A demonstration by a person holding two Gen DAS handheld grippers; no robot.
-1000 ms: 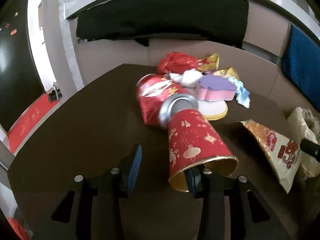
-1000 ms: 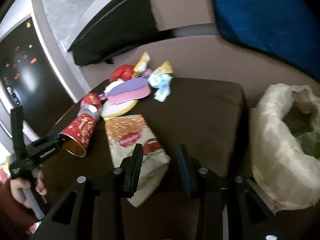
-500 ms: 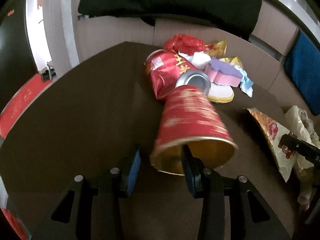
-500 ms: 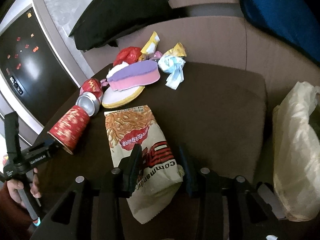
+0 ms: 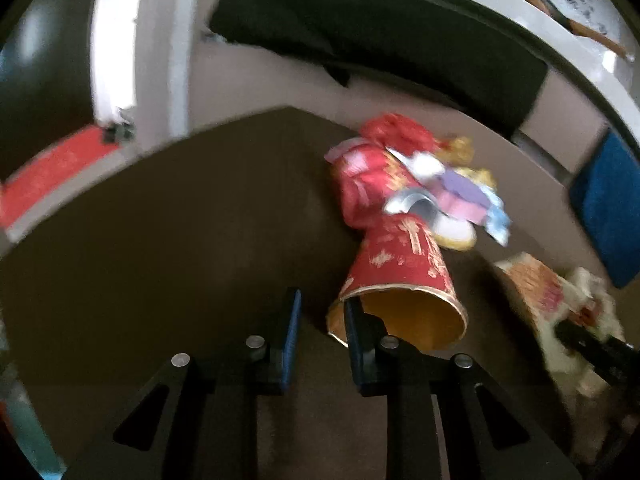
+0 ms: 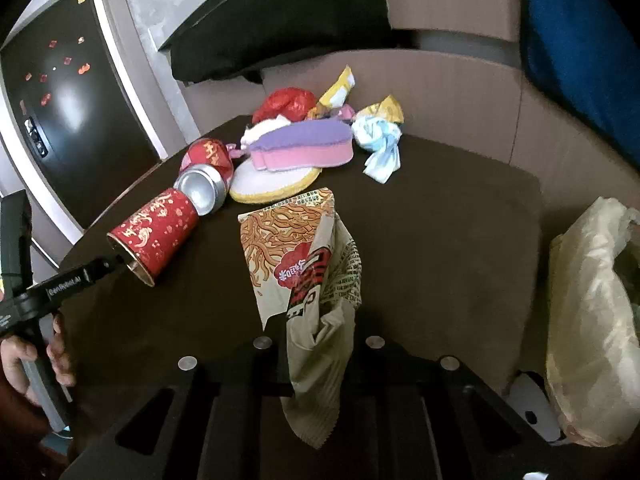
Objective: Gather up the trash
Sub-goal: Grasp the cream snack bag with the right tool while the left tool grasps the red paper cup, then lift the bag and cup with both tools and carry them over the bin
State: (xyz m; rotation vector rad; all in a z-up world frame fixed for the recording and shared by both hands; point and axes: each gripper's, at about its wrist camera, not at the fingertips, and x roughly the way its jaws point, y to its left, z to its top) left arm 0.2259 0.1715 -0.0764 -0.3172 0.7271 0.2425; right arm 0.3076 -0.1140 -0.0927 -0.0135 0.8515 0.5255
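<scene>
A red paper cup (image 5: 404, 264) with gold print lies on its side on the dark brown table (image 5: 180, 240), mouth toward me. My left gripper (image 5: 323, 332) is closing: its right finger sits inside the cup's mouth, a torn bit of rim stands between the jaws, and the left pad (image 5: 294, 328) is still apart from it. In the right wrist view that left gripper (image 6: 116, 258) meets the cup (image 6: 156, 236) at its rim. My right gripper (image 6: 320, 340) is closing on a noodle snack bag (image 6: 304, 252), whose near end is bunched and creased between the jaws.
Behind the cup lie a crushed red can (image 6: 208, 156), a purple-and-pink sponge (image 6: 304, 146), a round yellow-edged pad (image 6: 276, 184), a red plastic wad (image 6: 286, 102) and several wrappers. A pale plastic bag (image 6: 588, 300) gapes at the table's right. A hand (image 6: 24, 360) holds the left gripper's handle.
The left jaws have narrowed around the cup's rim and the view swung left. The right jaws have come together on the snack bag, which now stands crumpled and raised at its near end.
</scene>
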